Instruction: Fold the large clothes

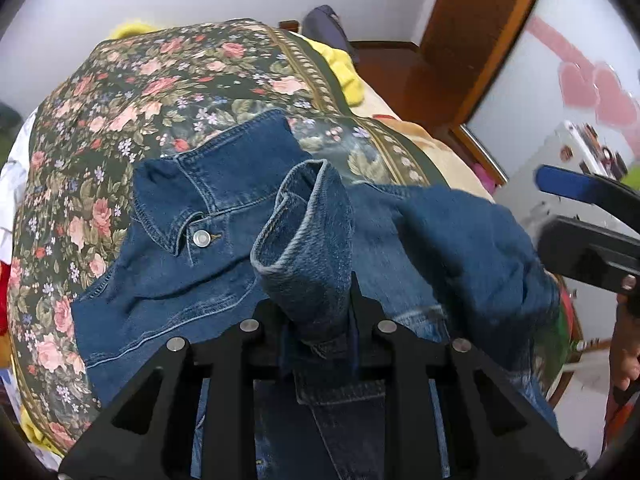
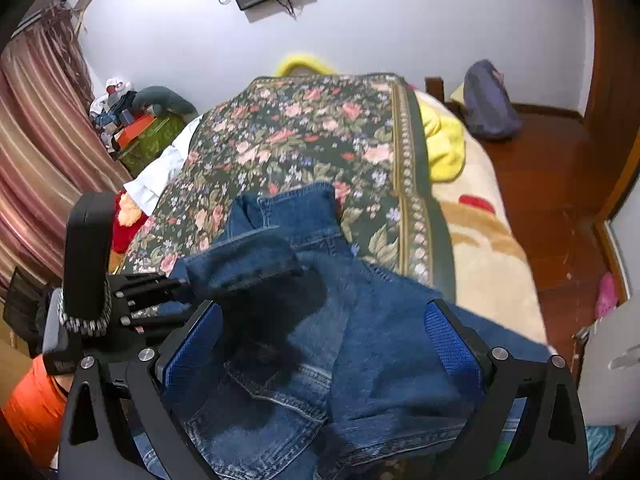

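A blue denim jacket (image 1: 200, 248) lies on the floral bedspread (image 1: 132, 92), collar and button toward the far side. My left gripper (image 1: 320, 320) is shut on the jacket's sleeve cuff (image 1: 304, 248), which stands up rolled between the jaws. My right gripper (image 2: 324, 344) is open, its blue pads (image 2: 448, 344) wide apart above the jacket (image 2: 360, 360); it also shows at the right edge of the left wrist view (image 1: 576, 216). The left gripper appears at the left of the right wrist view (image 2: 256, 272), holding the cuff.
The bed carries a floral cover (image 2: 304, 136), a yellow blanket (image 2: 444, 144) and a cream blanket (image 2: 480, 248). A wooden floor (image 2: 560, 184) and a purple bag (image 2: 488, 100) lie to the right. Striped curtains (image 2: 36, 152) and clutter (image 2: 132, 128) are at the left.
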The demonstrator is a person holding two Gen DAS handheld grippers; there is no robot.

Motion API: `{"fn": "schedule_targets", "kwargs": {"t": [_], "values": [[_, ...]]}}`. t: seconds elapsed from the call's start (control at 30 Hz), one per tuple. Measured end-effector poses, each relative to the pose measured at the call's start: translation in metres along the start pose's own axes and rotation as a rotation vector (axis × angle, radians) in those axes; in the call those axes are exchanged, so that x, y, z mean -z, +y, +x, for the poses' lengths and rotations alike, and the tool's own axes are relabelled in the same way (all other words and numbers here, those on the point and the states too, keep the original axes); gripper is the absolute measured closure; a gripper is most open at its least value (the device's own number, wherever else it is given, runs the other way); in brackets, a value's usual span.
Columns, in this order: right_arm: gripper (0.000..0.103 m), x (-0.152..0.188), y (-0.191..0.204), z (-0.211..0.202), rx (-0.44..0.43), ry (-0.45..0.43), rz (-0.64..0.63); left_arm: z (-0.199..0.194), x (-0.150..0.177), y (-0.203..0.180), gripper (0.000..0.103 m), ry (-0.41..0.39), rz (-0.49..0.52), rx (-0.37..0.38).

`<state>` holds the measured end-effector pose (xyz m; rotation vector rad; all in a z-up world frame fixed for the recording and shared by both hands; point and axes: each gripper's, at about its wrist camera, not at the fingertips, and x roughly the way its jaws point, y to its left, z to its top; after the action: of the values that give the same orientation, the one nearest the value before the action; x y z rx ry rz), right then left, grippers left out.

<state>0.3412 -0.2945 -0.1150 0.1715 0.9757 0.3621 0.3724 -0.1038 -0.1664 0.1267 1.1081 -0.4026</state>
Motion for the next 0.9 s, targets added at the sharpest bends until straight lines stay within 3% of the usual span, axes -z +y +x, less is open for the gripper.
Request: {"fn": "schedule_targets", "kwargs": {"t": [0.13,0.2,0.27,0.43,0.57,0.67,0.77,0.9], "values": [[0.002,0.001,0.006,0.013,-0.027,0.032,0.0,-0.025,0.003,0.001,0.054,-0.033,0.03,0.021],[0.002,-0.002,0.013,0.02,-0.033,0.037,-0.011,-0.045,0.002,0.012,0.046,-0.086,0.017,0.003],[0.002,-0.004,0.02,0.024,-0.039,0.038,-0.021,-0.065,0.001,0.034,0.037,-0.138,-0.016,-0.039],[0.002,-0.012,0.034,0.048,-0.05,0.065,-0.021,-0.084,0.009,0.105,0.029,-0.189,-0.117,-0.181],[0.003,-0.014,0.041,0.074,-0.051,0.13,-0.004,-0.072,0.032,0.18,0.028,-0.141,-0.206,-0.311],[0.007,-0.013,0.045,0.089,-0.041,0.16,-0.005,-0.048,0.055,0.236,0.028,-0.062,-0.29,-0.374],[0.009,-0.013,0.05,0.103,-0.034,0.185,-0.008,-0.015,0.083,0.287,0.028,0.031,-0.406,-0.361],[0.011,-0.015,0.055,0.117,-0.014,0.202,-0.005,0.028,0.112,0.331,0.028,0.103,-0.558,-0.276]]}}
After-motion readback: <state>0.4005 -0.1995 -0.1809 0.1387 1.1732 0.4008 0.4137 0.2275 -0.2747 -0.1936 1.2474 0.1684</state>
